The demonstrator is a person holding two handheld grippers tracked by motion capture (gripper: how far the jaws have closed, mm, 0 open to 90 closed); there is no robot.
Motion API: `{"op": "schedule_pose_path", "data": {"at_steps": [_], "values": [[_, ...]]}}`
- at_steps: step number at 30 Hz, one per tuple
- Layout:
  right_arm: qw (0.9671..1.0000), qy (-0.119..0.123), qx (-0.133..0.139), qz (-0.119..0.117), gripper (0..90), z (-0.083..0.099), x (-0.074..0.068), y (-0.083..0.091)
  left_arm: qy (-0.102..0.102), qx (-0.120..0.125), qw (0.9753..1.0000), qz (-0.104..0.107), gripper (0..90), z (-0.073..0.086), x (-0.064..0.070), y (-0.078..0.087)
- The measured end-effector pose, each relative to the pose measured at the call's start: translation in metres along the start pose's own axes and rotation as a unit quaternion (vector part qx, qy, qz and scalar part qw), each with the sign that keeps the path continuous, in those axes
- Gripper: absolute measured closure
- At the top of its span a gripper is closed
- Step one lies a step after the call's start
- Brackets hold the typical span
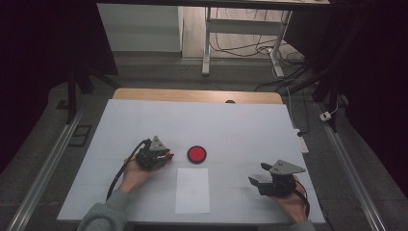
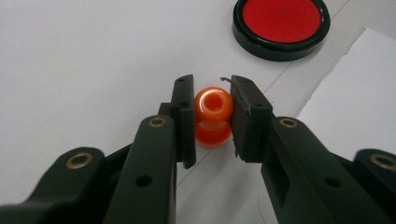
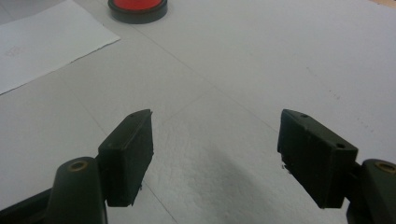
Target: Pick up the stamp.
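My left tongs (image 2: 212,114) pinch the glossy orange plastic stamp (image 2: 213,116) just above the counter, the round red ink pad (image 2: 281,24) just ahead to the right, while my right tongs (image 3: 215,158) rest spread.

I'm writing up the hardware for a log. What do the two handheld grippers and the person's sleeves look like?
Both the left gripper and the right gripper are black, each topped with a grey three-cornered plate and trailing a black cable. Their jaws are flat black rectangular blocks on black arms with brass-coloured rivets and small screw holes. The sleeves are grey-green.
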State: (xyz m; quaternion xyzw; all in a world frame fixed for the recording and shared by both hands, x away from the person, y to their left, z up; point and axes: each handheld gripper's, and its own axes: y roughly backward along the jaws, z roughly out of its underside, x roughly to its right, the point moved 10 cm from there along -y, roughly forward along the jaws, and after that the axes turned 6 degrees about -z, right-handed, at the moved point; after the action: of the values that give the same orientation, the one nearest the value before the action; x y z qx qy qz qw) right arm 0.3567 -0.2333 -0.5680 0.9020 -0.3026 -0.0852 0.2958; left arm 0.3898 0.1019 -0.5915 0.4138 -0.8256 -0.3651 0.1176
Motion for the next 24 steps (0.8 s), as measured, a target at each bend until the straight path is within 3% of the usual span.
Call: {"op": "schedule_pose_path", "data": {"at_steps": [7, 24], "values": [[1.0000, -0.001, 0.004, -0.003, 26.6, 0.000, -0.001, -0.001, 0.017, 0.023, 0.9996, 0.000, 71.7, -0.006, -0.002, 0.007], [1.0000, 0.001, 0.005, -0.001, 26.7, -0.001, -0.001, 0.000, 0.036, 0.057, 0.9976, 0.017, 71.7, -0.017, -0.002, 0.022]]}}
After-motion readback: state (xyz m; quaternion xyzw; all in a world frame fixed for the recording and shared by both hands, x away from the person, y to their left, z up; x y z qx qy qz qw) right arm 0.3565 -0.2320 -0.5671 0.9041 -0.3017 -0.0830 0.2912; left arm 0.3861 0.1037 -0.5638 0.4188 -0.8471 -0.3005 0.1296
